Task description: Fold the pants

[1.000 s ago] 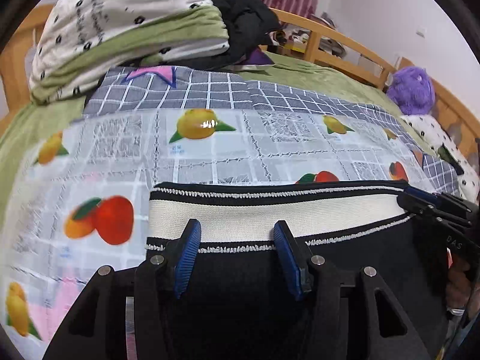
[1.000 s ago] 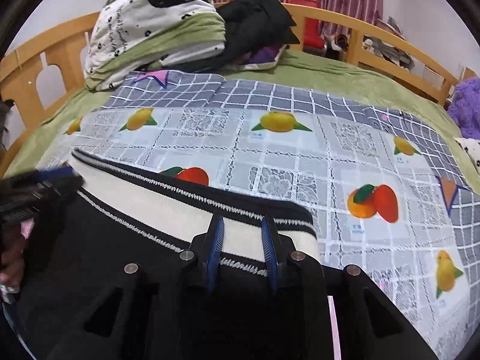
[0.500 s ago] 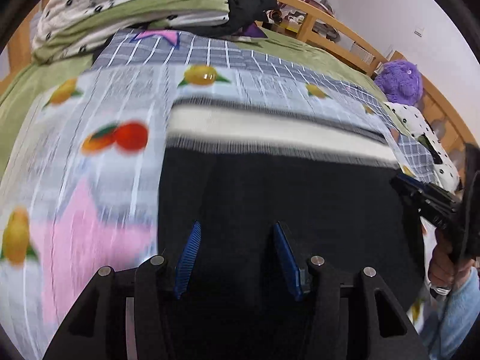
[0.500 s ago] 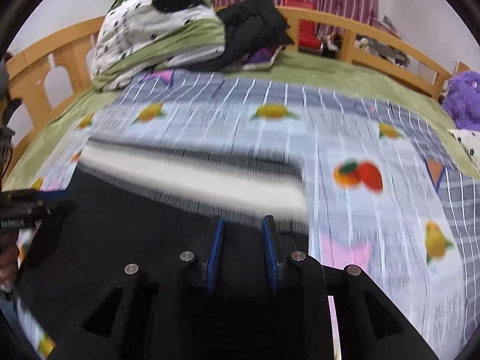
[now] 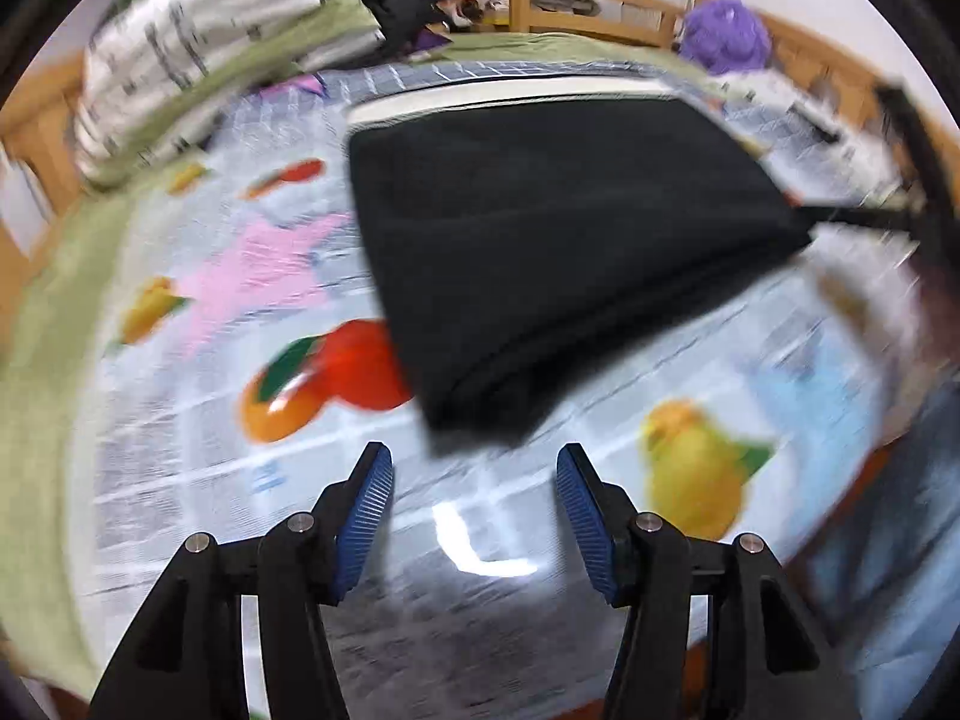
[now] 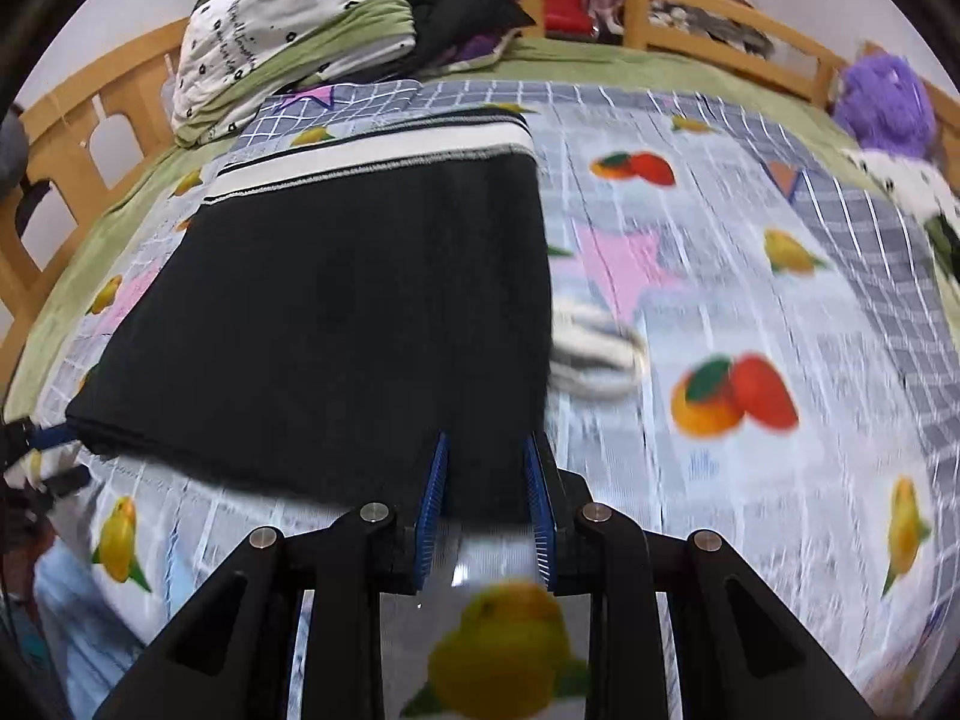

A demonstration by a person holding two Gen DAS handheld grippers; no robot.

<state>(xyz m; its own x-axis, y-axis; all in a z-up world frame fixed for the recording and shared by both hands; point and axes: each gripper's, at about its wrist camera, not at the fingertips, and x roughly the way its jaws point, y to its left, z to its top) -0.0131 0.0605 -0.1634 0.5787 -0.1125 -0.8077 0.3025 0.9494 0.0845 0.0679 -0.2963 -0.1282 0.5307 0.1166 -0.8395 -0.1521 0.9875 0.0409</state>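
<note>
The black pants (image 5: 540, 228) lie folded flat on the fruit-print sheet (image 5: 696, 468), with the white striped waistband (image 6: 384, 156) at the far end. My left gripper (image 5: 474, 480) is open and empty, just short of the near left corner of the pants. My right gripper (image 6: 485, 468) is open, with its blue pads on either side of the near right corner of the pants (image 6: 336, 312); the fabric lies between them, not pinched. A white cord or strap (image 6: 597, 354) sticks out from the right edge of the pants. The left wrist view is blurred.
A folded green and white quilt (image 6: 282, 30) and dark clothes (image 6: 462, 0) are piled at the head of the bed. A wooden bed rail (image 6: 672, 6) runs around the mattress. A purple plush toy (image 6: 885, 102) sits at the far right.
Both grippers have pulled back from the waistband toward the near edge of the pants. The left gripper has opened wider and now sits off the fabric.
</note>
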